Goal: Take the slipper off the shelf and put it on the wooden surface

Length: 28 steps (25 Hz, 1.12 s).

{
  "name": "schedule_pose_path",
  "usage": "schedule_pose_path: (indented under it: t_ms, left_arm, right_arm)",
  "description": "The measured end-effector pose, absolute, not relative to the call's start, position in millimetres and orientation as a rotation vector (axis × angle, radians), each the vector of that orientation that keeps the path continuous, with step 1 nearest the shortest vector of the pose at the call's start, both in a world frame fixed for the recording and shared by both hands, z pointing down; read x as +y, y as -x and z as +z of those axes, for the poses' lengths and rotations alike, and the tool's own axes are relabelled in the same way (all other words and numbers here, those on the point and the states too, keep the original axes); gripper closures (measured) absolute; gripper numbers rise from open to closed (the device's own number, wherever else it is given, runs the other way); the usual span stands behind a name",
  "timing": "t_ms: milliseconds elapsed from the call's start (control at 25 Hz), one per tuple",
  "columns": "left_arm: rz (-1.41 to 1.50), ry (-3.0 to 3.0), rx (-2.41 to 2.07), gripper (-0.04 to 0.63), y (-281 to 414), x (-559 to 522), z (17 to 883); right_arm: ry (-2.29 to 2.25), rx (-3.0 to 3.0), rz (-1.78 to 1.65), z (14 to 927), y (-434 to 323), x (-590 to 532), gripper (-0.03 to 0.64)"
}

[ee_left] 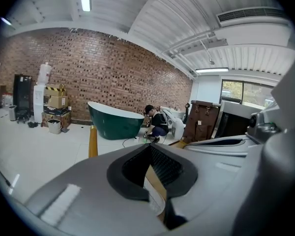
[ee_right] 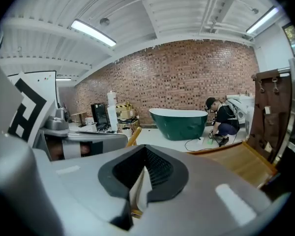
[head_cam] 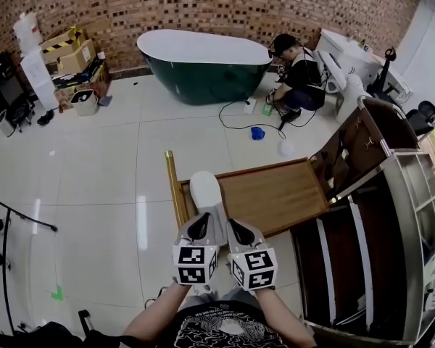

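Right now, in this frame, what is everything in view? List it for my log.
slipper: one, white, on the wooden surface's left end
wooden surface: one, brown, centre
shelf: one, dark brown, right
bathtub: one, green with white rim, by the brick wall
person: one, dark clothes, crouching right of the bathtub
cardboard boxes: a few, brown, far left
small object: one, blue, on the floor
left gripper: one, grey, bottom centre, jaws together
right gripper: one, grey, beside it, pale strip between jaws; grip unclear
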<state>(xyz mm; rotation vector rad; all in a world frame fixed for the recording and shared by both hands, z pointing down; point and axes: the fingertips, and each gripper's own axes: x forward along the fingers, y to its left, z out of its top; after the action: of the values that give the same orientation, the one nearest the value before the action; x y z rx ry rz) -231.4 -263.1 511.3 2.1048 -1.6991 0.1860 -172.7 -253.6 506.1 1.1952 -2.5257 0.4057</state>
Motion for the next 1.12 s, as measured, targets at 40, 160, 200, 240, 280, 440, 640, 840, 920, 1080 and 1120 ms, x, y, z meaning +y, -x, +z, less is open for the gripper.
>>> schedule_pose_path:
  t_ms: [40,160,200,240,280,440,640,840,920,1080,1120]
  left_arm:
    - [0.183,-2.11,-1.702,0.589,228,-261,509]
    - [0.169,-2.125,-1.719,0.589,221,-255,501]
    - [0.167,-2.126,-1.723,0.589,218,-252,499]
    - [0.167,-2.124,-1.726,0.589,215,-249,497]
    - [0.168,-2.122,-1.727,0.589,211,-245,496]
    - [0.179,-2.142,-1.733,0.589,190,-232,485]
    - [0.186,-2.182,-1.734,0.589,142,-196,478]
    - [0.188,-2.196,-1.742,0.589,106,-161,473]
    - [0.192,-2.204,-1.735,0.589,93,-146,472]
    - [0.198,-2.218,-1.735,0.589,76,-118,468]
    - [0.201,-2.22,-1.737,0.589,73,-111,468]
  right_arm:
    - [-1.199,-2.531,0.406,503,170,-252,0.615]
    - [-1.198,-2.55,0.382,496,164,-247,0.615]
    - [-1.194,-2.556,0.376,494,162,-244,0.615]
    - [-1.188,-2.562,0.371,491,160,-240,0.615]
    - [-1.181,-2.568,0.366,488,157,-236,0.615]
    - [-1.173,-2.593,0.338,474,137,-219,0.615]
    - [-1.192,-2.614,0.341,474,93,-182,0.615]
    - [-1.201,-2.638,0.334,468,59,-148,0.615]
    - [-1.211,-2.644,0.335,465,47,-135,0.615]
    - [-1.21,-2.664,0.328,459,35,-111,0.615]
    - [-1.207,-2.669,0.329,459,33,-105,0.615]
